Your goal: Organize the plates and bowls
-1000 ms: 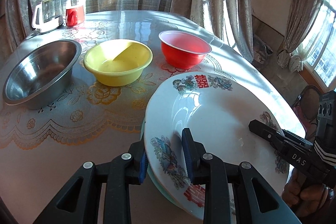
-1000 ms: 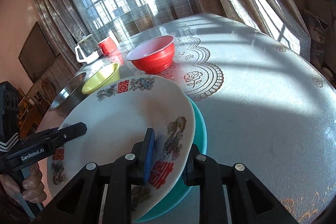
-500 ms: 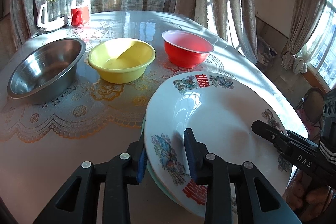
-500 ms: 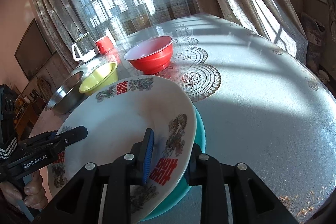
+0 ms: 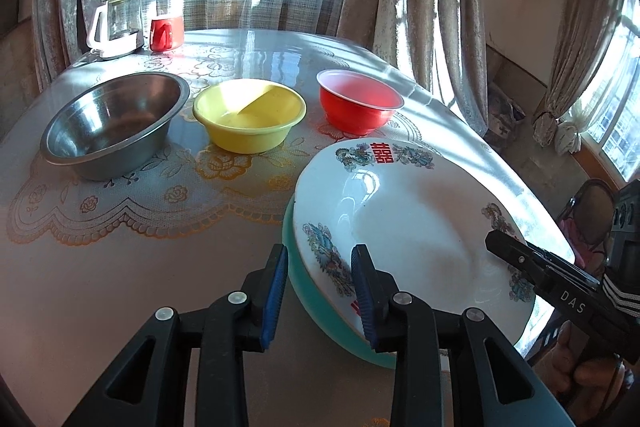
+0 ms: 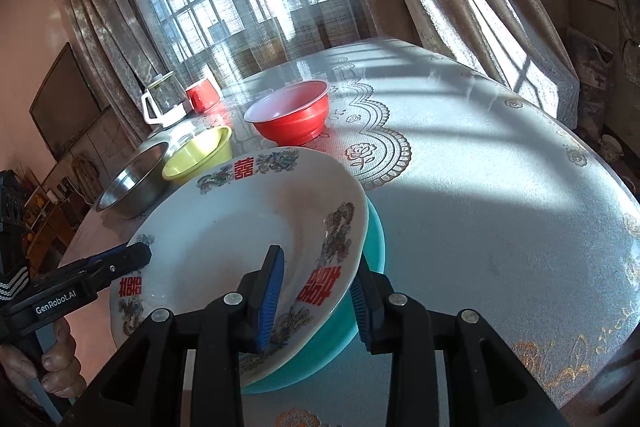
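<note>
White plate (image 5: 412,227) stacked on teal plate (image 5: 320,307), table (image 5: 100,287) near edge, 5 o'clock. Left gripper (image 5: 318,291) just widened, pads off rim; right gripper (image 6: 316,299) likewise loose astride both rims (release, likely). Left: steel bowl (image 5: 112,123), yellow bowl (image 5: 248,115), red bowl (image 5: 358,105) at 11–1 o'clock, unnested.

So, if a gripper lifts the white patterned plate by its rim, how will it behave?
The white plate looks glazed and glossy, so probably slippery between the pads. It seems ceramic: likely stiff, fairly heavy, breakable. Resting on the teal plate, it might slide.
</note>
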Motion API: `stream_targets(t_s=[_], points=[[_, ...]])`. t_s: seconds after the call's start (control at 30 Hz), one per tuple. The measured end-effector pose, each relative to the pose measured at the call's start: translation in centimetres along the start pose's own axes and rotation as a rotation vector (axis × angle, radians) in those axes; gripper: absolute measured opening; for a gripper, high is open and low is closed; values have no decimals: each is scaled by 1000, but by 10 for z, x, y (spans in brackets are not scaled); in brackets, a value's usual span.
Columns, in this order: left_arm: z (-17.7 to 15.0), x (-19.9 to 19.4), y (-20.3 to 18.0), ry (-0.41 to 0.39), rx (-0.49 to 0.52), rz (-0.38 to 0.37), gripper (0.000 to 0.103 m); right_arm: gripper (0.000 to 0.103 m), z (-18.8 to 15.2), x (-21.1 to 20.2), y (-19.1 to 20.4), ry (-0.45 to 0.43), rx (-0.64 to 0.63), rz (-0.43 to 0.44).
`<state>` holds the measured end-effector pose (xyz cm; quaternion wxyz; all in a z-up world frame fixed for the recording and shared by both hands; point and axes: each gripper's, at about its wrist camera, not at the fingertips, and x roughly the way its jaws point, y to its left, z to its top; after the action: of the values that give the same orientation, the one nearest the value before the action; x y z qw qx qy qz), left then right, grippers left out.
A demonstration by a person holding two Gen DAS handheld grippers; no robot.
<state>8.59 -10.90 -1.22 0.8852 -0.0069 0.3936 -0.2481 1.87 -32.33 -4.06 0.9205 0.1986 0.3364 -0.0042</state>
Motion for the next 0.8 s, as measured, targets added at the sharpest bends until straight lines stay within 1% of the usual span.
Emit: stream_targets(t_s=[0.03,0.4,0.53,0.67,0.73,0.8], points=[[-1,0,-2,-1,9,5,34,24,-1,0,1,0,-4,-9],[-5,1,-11,-2,42,31,33,24,-2,0,0,-14,7,-21],[-6,-2,-9,-3,32,24,34,24,-2,-1,-1,-8,23,-15],[-7,-11,-3,-20,16,25,36,26,0,-4,-4,-2,49,-15],[-7,-16,3,-29,0,25,37,30,1,-7,-4,-12,60,-15],[-7,-23,10,-43,-15,35,37,31,5,-13,-4,-29,69,-20]])
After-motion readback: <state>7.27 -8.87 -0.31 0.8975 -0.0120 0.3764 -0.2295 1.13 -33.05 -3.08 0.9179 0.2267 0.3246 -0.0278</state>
